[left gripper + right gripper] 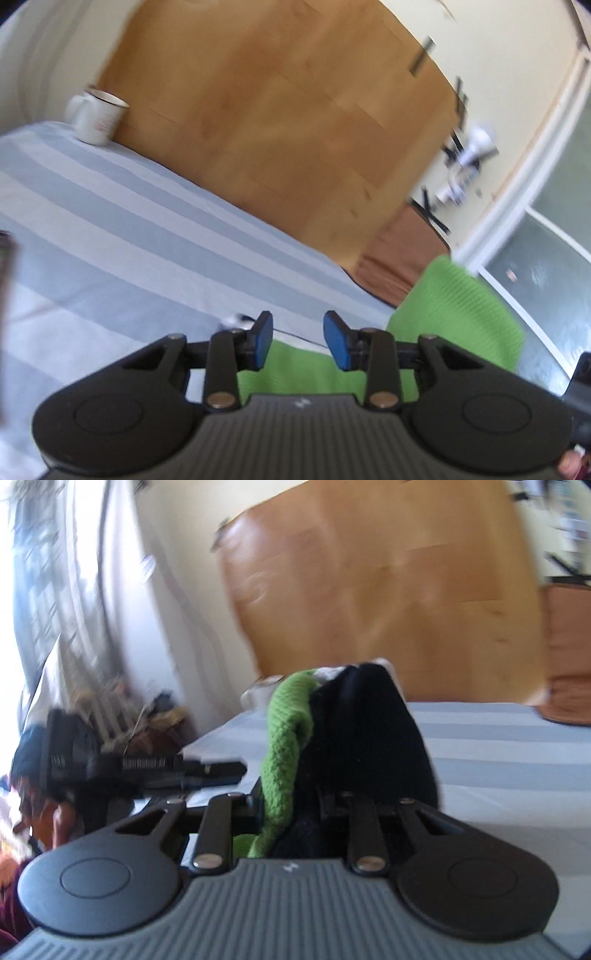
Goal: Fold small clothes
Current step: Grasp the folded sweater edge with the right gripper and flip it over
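Note:
A green knitted garment (458, 314) lies on the striped blue-grey cloth (110, 221), partly lifted at the right of the left wrist view. My left gripper (298, 341) is open with blue pads, empty, hovering just above the green fabric. My right gripper (291, 794) is shut on the green garment (286, 738), which has a black side (365, 731) bunched up between and over the fingers, hiding them. The left gripper (147, 771) shows at the left of the right wrist view.
A white enamel mug (98, 118) stands at the far left edge of the striped cloth. A wooden board (277, 110) leans behind the table. A radiator and clutter (122, 716) sit at the left, near the curtain.

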Demonstrator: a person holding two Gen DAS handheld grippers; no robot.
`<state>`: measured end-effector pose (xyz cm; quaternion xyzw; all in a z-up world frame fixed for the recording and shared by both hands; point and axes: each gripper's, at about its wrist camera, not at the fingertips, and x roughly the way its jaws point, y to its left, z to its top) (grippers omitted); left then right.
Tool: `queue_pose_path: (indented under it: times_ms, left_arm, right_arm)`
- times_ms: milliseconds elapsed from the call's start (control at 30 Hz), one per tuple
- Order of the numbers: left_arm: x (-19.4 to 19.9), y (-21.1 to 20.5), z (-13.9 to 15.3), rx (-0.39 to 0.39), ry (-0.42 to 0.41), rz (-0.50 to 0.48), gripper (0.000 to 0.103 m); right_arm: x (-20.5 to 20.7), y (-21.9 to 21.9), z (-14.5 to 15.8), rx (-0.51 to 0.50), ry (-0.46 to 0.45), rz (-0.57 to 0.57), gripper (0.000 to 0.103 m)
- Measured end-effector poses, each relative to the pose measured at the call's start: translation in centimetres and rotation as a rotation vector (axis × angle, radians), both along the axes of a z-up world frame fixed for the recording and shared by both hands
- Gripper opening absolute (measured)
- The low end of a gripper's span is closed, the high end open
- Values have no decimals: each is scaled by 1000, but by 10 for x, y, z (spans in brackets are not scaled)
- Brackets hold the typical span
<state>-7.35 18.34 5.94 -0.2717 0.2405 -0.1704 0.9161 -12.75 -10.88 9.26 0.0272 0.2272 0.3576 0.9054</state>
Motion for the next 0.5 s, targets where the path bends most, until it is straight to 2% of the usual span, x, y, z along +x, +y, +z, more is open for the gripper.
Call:
queue_pose_path:
  times_ms: [67, 100, 133, 167, 200, 233, 300, 367, 467, 500]
  left_arm:
    - [-10, 22, -1, -5, -1, 53, 40]
    - [-14, 31, -2, -8, 3, 73, 46]
    - [-17, 38, -5, -12, 10, 86, 49]
    - [-18, 42, -7, -13, 18, 89, 49]
    - [-19, 44, -9, -13, 26, 86, 52]
    - [-19, 43, -11, -11, 32, 78, 58]
    - [-15, 36, -16, -6, 42, 51, 68]
    - [-9, 26, -19, -7, 38, 8, 73]
    - [2, 7, -21, 3, 31, -50, 82]
    - [6, 0, -22, 13, 34, -62, 89]
  right_arm:
    - [7, 39, -25, -105, 21, 61, 34]
    - [13, 56, -41, -164, 57, 100, 45]
    - [16, 66, -54, -191, 68, 137, 48]
    - [10, 69, -59, -187, 1, 153, 55]
    - [4, 74, -58, -224, -31, 178, 66]
    - [0, 74, -55, -227, -47, 208, 68]
    - [-5, 59, -44, -127, -47, 290, 67]
    - [-6, 39, -35, -52, -30, 304, 66]
    - [-4, 6, -28, -7, -43, 213, 66]
    - [-3, -3, -26, 9, -44, 169, 62]
